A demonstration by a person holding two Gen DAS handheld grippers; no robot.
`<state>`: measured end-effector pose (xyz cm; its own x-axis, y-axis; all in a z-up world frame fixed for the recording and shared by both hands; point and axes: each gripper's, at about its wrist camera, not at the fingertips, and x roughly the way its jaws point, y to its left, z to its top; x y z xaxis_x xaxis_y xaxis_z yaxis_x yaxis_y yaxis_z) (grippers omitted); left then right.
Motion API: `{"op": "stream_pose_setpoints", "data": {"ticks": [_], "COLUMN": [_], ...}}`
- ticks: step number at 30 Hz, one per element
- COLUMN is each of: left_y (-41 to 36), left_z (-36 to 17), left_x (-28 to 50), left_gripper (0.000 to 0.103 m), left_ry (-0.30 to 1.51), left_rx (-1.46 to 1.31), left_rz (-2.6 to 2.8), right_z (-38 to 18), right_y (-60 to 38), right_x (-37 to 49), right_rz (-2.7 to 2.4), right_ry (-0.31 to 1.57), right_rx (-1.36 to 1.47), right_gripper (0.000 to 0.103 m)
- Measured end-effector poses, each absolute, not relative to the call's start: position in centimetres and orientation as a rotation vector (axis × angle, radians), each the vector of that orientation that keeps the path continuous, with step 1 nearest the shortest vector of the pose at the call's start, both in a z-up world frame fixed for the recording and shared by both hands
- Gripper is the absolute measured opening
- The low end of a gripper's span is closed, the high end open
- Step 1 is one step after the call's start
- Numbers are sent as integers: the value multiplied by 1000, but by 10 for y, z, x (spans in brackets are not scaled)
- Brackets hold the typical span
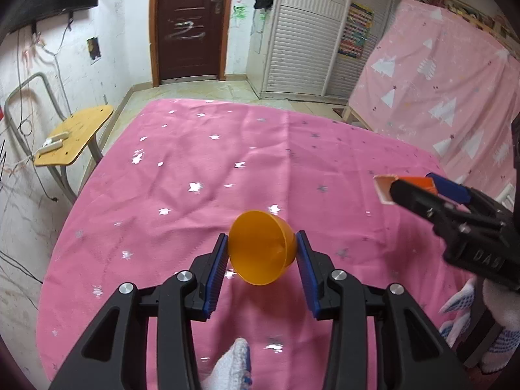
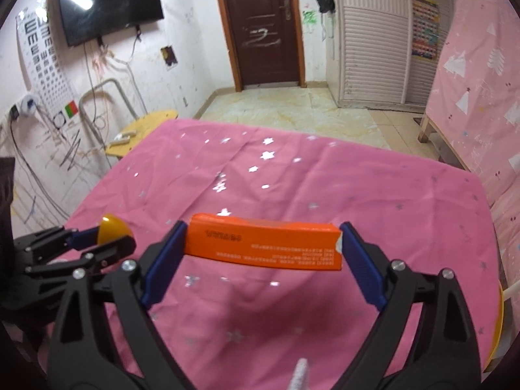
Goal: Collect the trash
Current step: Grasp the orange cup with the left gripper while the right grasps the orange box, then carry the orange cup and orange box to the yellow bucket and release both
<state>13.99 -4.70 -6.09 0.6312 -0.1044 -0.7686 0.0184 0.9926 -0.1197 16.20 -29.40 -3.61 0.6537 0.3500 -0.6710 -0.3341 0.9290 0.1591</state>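
A yellow half-round plastic cup point(image 1: 260, 250) is clamped between the blue pads of my left gripper point(image 1: 261, 243), just above the pink star-print tablecloth point(image 1: 227, 162). It is tilted with its open mouth facing left. In the right wrist view my right gripper point(image 2: 263, 227) is shut on a long orange carton point(image 2: 263, 243), held by its two ends with the jaws wide. The carton's torn open end point(image 1: 383, 188) also shows at the right of the left wrist view, sticking out of the right gripper point(image 1: 412, 183). The left gripper point(image 2: 110, 237) with the cup point(image 2: 112, 226) appears at lower left.
A yellow wooden chair point(image 1: 74, 136) with small white items stands off the table's left edge. A pink-draped frame point(image 1: 438, 97) stands to the right, with a white louvred wardrobe point(image 1: 302, 32) and a brown door point(image 1: 191, 22) behind. A gloved hand point(image 1: 497, 308) holds the right gripper.
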Motion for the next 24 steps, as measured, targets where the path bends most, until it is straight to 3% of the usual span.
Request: {"op": "stream_pose_setpoints", "data": {"ticks": [24], "left_y": [-219], "left_z": [-39], "left_x": [148], "left_gripper": [34], "left_ry": [898], "left_rx": [92], "left_rz": [-260], "right_z": [-30], "right_y": [-511], "right_x": [129], "right_rz": [131], "right_ry": [637], "right_rx": [250], "right_gripper": [89]}}
